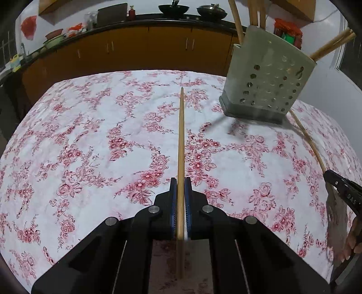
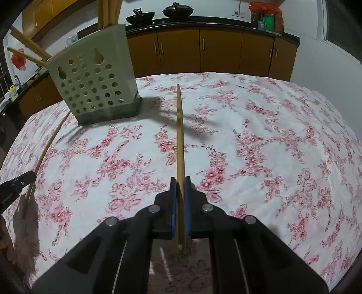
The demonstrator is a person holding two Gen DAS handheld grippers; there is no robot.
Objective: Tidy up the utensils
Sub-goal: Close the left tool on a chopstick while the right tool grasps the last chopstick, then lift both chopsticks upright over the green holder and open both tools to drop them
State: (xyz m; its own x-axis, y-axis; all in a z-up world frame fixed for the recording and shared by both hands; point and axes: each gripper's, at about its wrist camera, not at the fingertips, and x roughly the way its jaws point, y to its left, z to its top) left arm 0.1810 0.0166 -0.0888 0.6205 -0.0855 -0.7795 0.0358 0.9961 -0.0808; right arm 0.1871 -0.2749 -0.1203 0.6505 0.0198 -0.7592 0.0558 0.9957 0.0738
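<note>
Each tool (image 1: 180, 181) (image 2: 180, 181) clamps 1 chopstick (image 1: 181, 135) (image 2: 179, 135) over open tablecloth (image 1: 90, 135).

Ahead of the left claw (image 1: 180, 181) the floral cloth (image 1: 95, 135) lies bare; up to its right a perforated holder (image 1: 267, 83) blocks passage. For the right claw (image 2: 180, 181), the holder (image 2: 95, 83) stands ahead-left, open cloth to its right

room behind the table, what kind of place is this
Most likely a home kitchen: woks sit on a dark counter above brown cabinets, and a perforated utensil holder with chopsticks stands on the floral tablecloth.
</note>
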